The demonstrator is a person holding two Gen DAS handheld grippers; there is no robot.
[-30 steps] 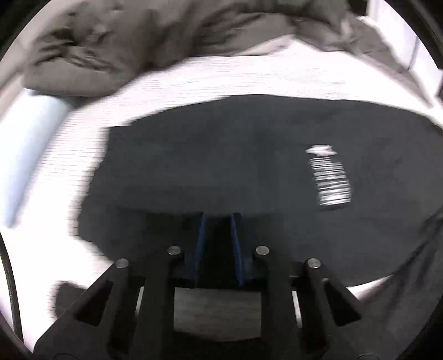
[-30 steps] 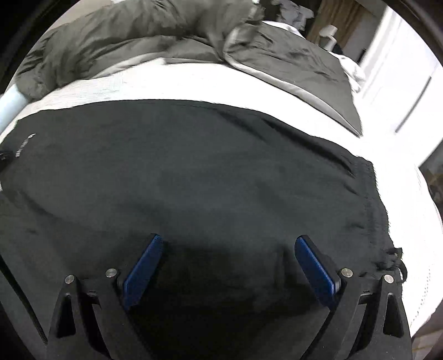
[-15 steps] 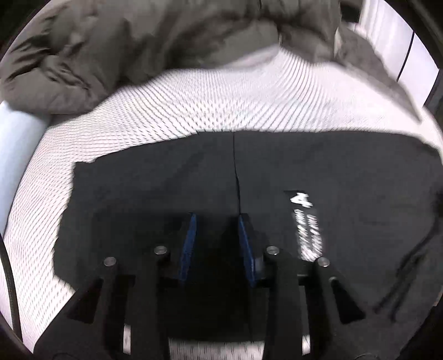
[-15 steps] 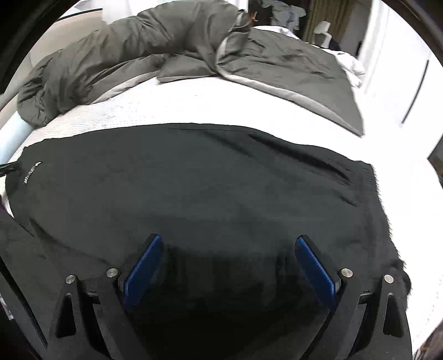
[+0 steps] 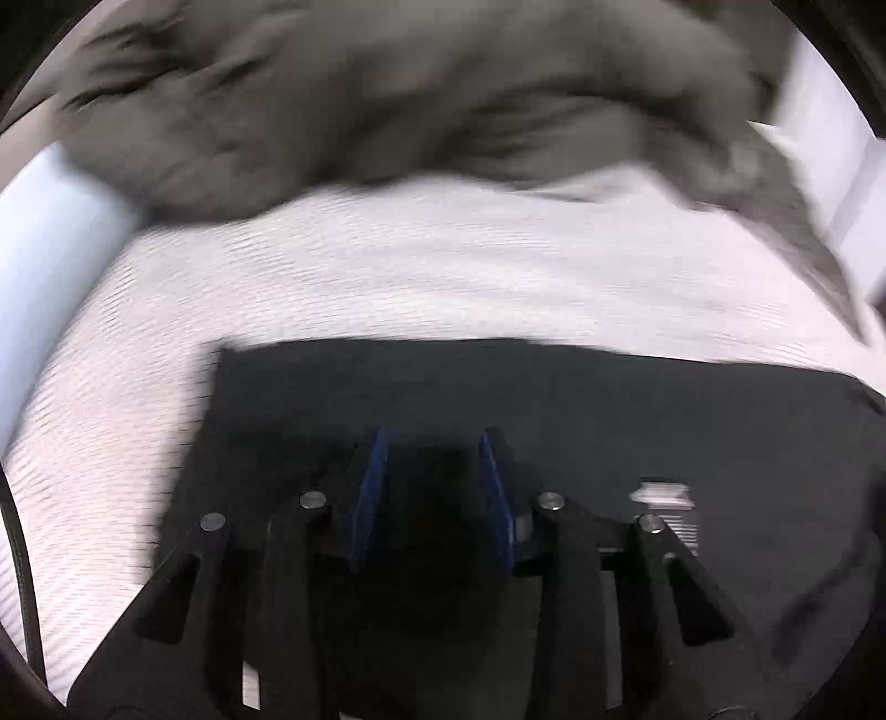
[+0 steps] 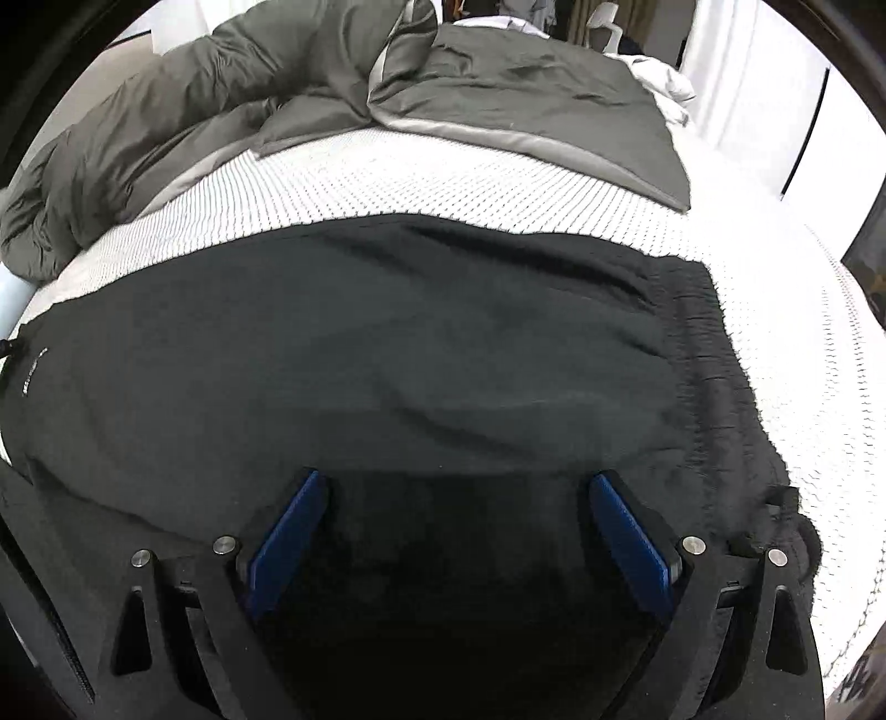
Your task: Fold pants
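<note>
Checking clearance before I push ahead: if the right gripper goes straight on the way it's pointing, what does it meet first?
Most likely the black pants. The right gripper stands open, angled down at the cloth spread on the white bedcover. Depth is unclear.

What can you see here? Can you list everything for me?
pants: one, black, spread flat on the bed, elastic waistband toward the right
print: one, white, on the pants near the left tool
sheet: one, white with a dotted weave, under the pants
duvet: one, grey, bunched at the far side of the bed
chair: one, white, far back in the room
left tool: one, black with blue pads, jaws opening over the pants, nothing gripped
right tool: one, black with blue pads, open wide over the pants
</note>
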